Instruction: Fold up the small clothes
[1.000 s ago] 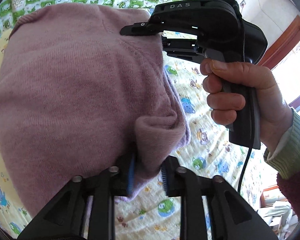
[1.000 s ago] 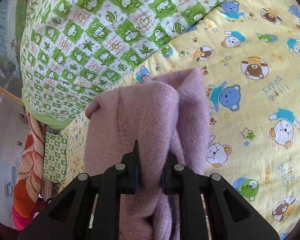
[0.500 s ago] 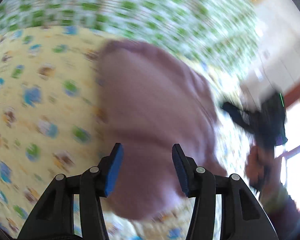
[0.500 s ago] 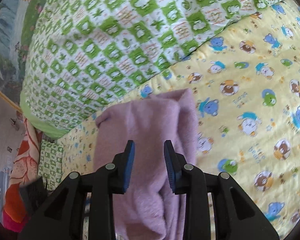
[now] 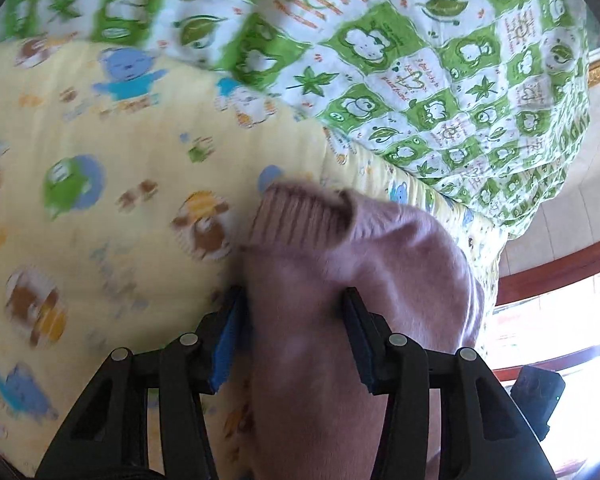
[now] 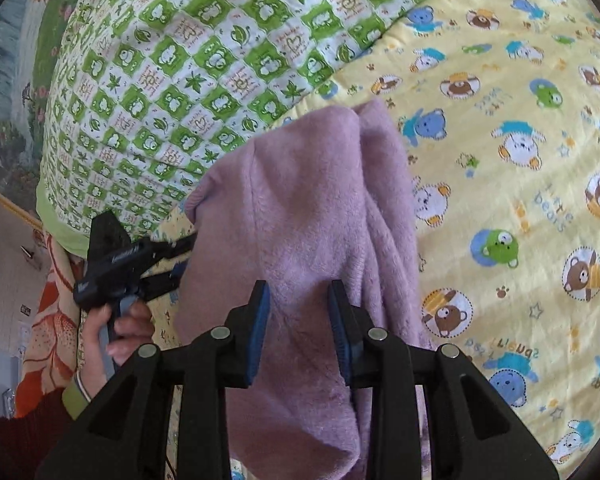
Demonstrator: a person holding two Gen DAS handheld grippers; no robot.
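A small pink knitted garment lies folded on a yellow bear-print sheet. In the left wrist view its ribbed cuff end points away from me, and my left gripper is open with its blue-padded fingers on either side of the fabric. My right gripper is open too, its fingers astride the garment's near part. The left gripper also shows in the right wrist view, at the garment's left edge.
A green-and-white checked quilt is bunched along the far side of the sheet. An orange flowered cloth hangs at the left. A wooden window frame stands to the right in the left wrist view.
Both grippers have let go of the garment and opened. The left gripper swung round to the garment's cuffed side; the right one drew back a little.
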